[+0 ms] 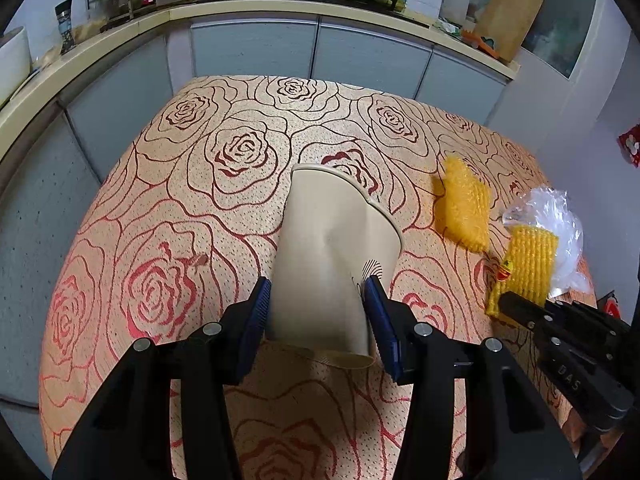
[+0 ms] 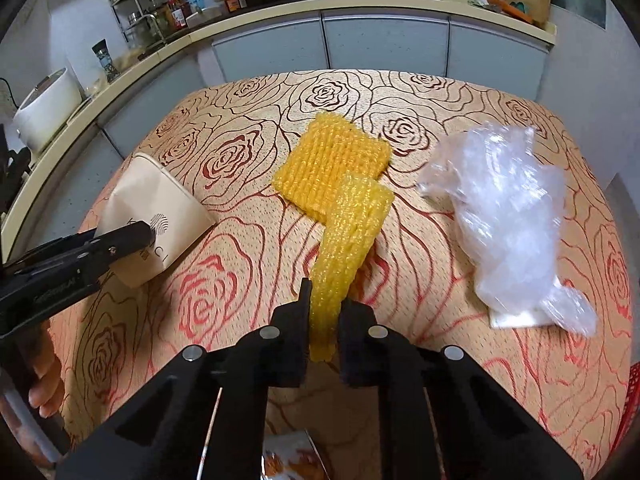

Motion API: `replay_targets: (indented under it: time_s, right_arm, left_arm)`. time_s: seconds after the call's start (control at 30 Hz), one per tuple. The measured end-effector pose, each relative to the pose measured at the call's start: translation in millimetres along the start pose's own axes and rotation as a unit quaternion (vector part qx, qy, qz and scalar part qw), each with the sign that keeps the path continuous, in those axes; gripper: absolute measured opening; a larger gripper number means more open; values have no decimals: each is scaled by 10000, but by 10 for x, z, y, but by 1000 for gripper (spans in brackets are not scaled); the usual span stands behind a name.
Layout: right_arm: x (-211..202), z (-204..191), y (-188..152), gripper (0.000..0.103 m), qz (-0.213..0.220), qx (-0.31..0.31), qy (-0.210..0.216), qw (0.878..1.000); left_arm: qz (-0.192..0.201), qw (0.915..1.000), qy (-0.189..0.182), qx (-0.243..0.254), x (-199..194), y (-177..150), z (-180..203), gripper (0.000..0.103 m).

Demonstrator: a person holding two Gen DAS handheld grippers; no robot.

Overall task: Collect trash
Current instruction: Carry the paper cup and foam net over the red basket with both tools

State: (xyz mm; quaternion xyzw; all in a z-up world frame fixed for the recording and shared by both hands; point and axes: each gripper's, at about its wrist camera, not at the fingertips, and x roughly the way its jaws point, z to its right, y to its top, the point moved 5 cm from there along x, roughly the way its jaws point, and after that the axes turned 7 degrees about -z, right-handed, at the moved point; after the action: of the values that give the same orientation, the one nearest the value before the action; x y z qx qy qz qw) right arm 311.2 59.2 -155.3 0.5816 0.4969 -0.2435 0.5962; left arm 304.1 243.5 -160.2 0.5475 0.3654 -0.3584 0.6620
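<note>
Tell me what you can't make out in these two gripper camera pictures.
- Paper cup, left wrist view: its base is hidden behind the left gripper.
- Yellow foam net, right wrist view: its near end disappears between the right gripper fingers.
- Clear plastic bag, right wrist view: blurred; contents unreadable.
- Orange packet, right wrist view: cut off by the bottom edge.

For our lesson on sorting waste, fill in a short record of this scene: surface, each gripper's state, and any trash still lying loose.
surface: table under a beige cloth printed with red roses
left gripper: shut on a dented beige paper cup, mouth pointing away
right gripper: shut on a yellow foam net sleeve, its far end over a second piece
loose trash: second yellow foam net piece on the cloth; crumpled clear plastic bag to its right
background: kitchen counter with grey cabinets
</note>
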Motion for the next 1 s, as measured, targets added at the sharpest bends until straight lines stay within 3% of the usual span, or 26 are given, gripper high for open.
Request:
replay_targets:
  time_s: [0.4, 1.0]
  right_arm:
    - [-416, 211, -208, 10, 222, 183, 91, 9995]
    - [-940, 733, -640, 10, 530, 641, -355, 9959]
  left_arm:
    - [38, 9999, -42, 127, -112, -151, 152, 47]
    - [217, 9976, -167, 641, -456, -364, 805, 47]
